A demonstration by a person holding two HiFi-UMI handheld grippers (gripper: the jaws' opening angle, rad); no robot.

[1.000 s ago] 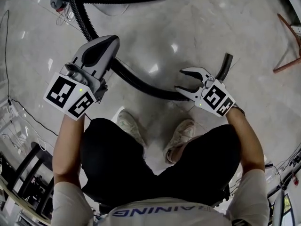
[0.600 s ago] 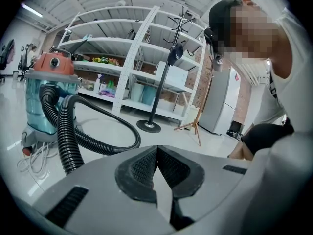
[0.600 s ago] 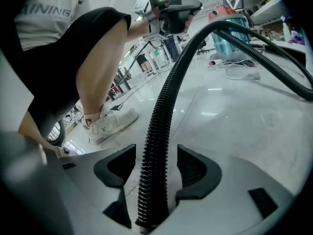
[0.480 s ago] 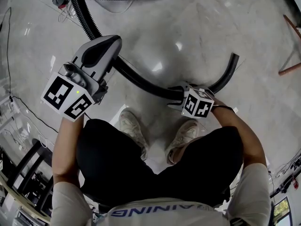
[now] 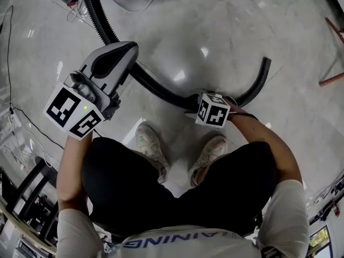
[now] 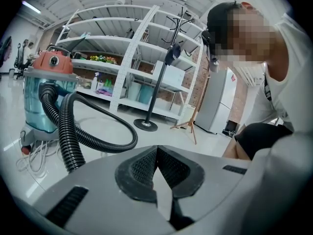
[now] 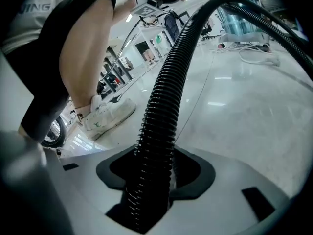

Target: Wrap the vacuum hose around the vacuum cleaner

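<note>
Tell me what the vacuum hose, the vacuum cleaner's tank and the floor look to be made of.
The vacuum hose: likely flexible black plastic, matt; close ribs ring it. The vacuum cleaner's tank: probably translucent blue-green plastic, under an orange lid. The floor: pale polished stone or tile, cannot tell which; it mirrors bright lights.

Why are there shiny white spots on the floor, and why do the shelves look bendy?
Head view: light glares off the glossy floor. Left gripper view: the wide lens bows the shelves and darkens the corners. Right gripper view: the close hose looms huge.
</note>
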